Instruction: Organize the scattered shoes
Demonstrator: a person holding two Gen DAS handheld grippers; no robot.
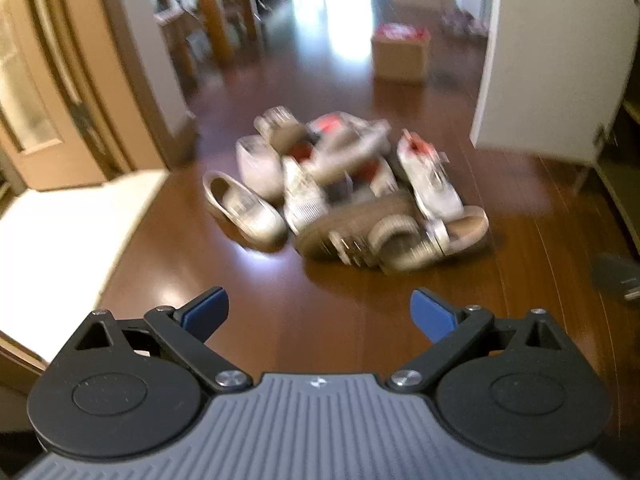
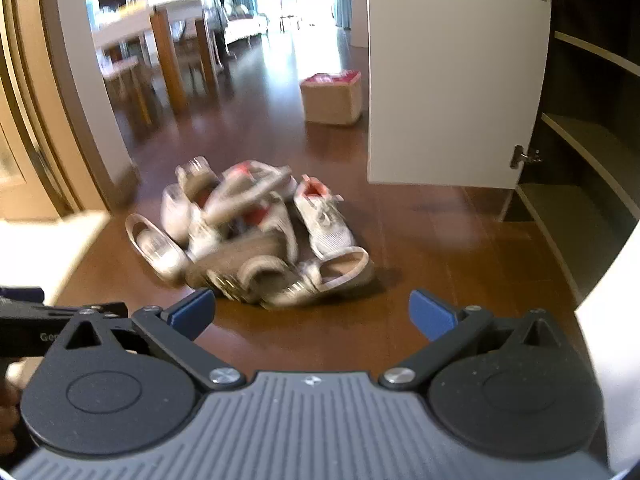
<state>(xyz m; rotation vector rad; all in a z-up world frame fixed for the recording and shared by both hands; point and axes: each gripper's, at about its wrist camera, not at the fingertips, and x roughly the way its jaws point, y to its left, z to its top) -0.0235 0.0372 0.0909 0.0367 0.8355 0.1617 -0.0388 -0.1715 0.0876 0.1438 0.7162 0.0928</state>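
On the dark wooden floor (image 1: 340, 320), ahead of both grippers, lies a heap of shoes (image 1: 344, 192), blurred in both views. At the far left stands a wooden door with a glazed panel (image 1: 36, 92), and below it a pale mat or step (image 1: 72, 240) borders the floor. Leftmost in the heap is a white slip-on shoe (image 1: 244, 210), lying apart from the rest by a narrow gap. Beside it white sneakers are stacked over one another, some with red linings; individual pairs cannot be told apart. At the front of the heap lie grey-strapped sandals (image 1: 392, 236), nearest the grippers. A white lace-up sneaker with a red lining (image 2: 326, 220) rests on the right edge of the heap, touching a sandal.

Beyond the heap, a cardboard box (image 2: 332, 98) sits on the floor, well apart from the shoes. To the right hangs an open white cabinet door (image 2: 456, 80), and past it dark cabinet shelves (image 2: 592, 136) show.

The left gripper (image 1: 320, 312) hovers above bare floor short of the heap, its blue-padded fingers spread wide with nothing between them. The right gripper (image 2: 312, 312) is likewise spread and empty, its fingertips near the sandals. Nothing stands between either gripper and the heap. A dark slipper-like object (image 1: 616, 276) lies at the far right edge of the left view.
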